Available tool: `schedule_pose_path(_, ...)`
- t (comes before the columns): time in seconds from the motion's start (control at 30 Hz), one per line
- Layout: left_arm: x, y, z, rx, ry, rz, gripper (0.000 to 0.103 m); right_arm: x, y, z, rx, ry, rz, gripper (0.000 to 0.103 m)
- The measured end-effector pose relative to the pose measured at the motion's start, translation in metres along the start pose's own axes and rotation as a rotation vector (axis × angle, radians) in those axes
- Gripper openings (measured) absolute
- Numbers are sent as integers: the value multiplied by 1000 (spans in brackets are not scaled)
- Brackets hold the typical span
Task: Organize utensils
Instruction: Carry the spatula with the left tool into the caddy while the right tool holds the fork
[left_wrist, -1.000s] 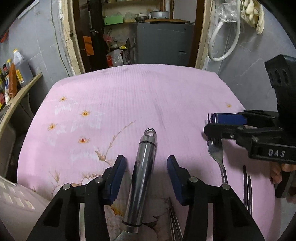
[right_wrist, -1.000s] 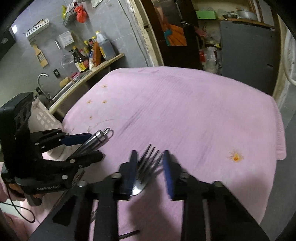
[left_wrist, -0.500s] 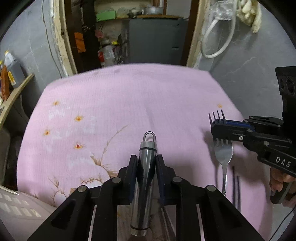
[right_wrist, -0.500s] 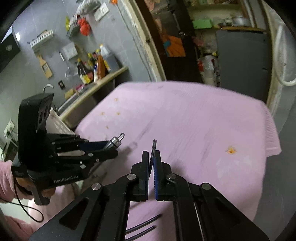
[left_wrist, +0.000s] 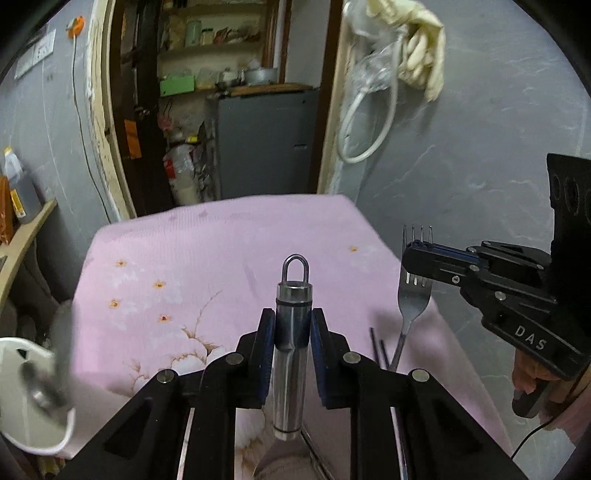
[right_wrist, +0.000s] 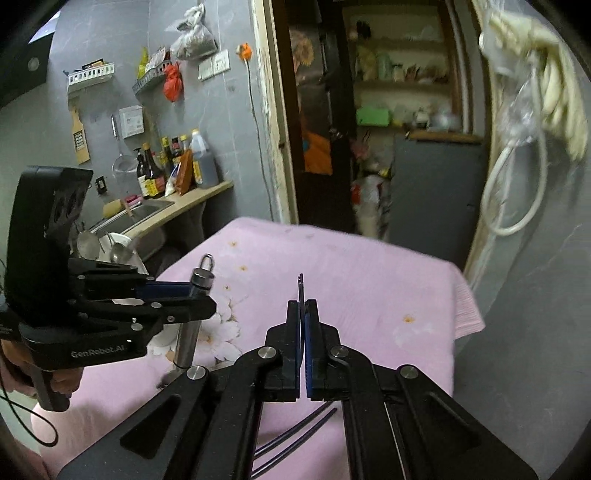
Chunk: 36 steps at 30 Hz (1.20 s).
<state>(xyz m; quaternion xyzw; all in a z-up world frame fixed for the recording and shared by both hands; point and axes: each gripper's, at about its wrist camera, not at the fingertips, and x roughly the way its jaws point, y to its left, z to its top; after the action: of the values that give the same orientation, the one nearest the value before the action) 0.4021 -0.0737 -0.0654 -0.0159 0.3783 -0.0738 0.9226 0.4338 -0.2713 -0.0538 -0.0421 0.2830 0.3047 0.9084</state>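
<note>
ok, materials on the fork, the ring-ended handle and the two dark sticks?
Fork: looks like stainless steel, bright with mirror-like glints.
Ring-ended handle: polished metal tube, probably steel; it reflects the gripper pads.
Dark sticks: matte black, likely plastic or lacquered wood chopsticks; can't tell which.

Table under pink flowered cloth; black chopsticks lie on it, near edge.
</note>
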Motion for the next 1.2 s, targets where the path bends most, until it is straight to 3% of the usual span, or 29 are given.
schedule_pose_path(0.3,-81,15,10,-20,-197,-31,18,-67,57,46,-29,-149,-133,2)
schedule_pose_path(0.53,-130,45,27,-27,-261,-53,18,-93,115,88,-84,-237,-189,2)
schedule_pose_path(0.87,-200,106,41,-38,-354,-44,18,-95,184,129,-126,-317,-210,2)
schedule_pose_path(1.2,-236,162,38,-67,-392,21,18,-79,230,149,-171,-371,-187,2)
